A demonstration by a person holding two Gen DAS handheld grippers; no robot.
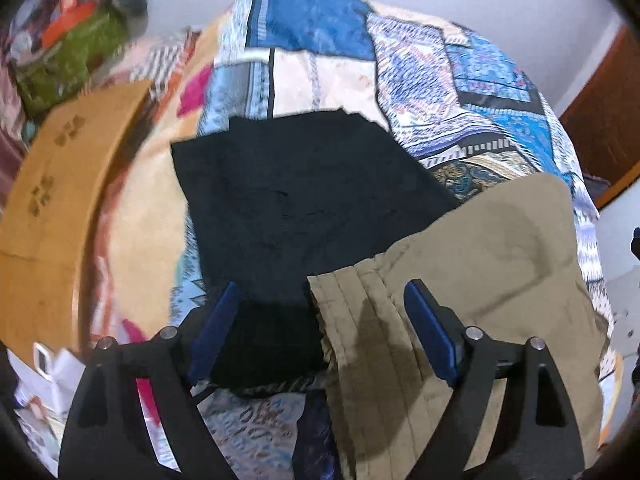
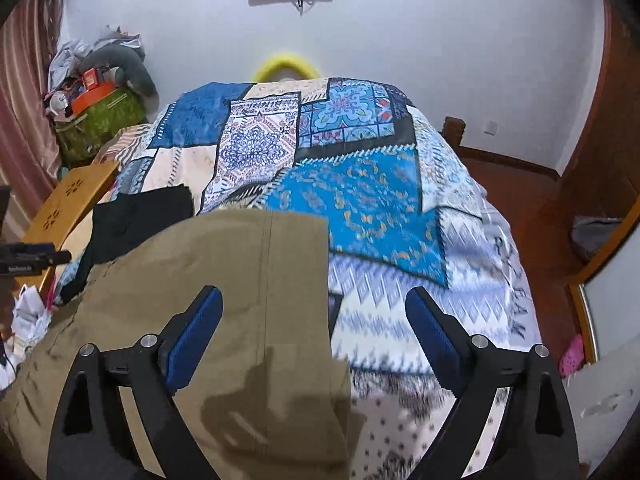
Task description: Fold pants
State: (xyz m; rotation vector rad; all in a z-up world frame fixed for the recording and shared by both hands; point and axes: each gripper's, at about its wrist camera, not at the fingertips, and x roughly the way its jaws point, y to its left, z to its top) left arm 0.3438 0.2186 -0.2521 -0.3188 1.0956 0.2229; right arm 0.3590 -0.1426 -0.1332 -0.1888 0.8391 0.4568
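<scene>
Khaki pants [image 1: 480, 264] lie on the patchwork bedspread [image 1: 420, 60], partly folded, their hem edge near the left gripper. They also show in the right wrist view [image 2: 248, 280]. A folded black garment [image 1: 304, 200] lies to their left, also seen in the right wrist view [image 2: 140, 216]. My left gripper [image 1: 320, 320] is open and empty, hovering over the border between the black garment and the khaki hem. My right gripper [image 2: 316, 328] is open and empty above the right edge of the khaki pants.
A wooden board [image 1: 60, 184] with cut-outs stands at the bed's left side, also in the right wrist view [image 2: 68, 208]. A cluttered pile with a green bag [image 2: 100, 120] sits in the far left corner. Brown floor [image 2: 532, 208] and wooden furniture lie right of the bed.
</scene>
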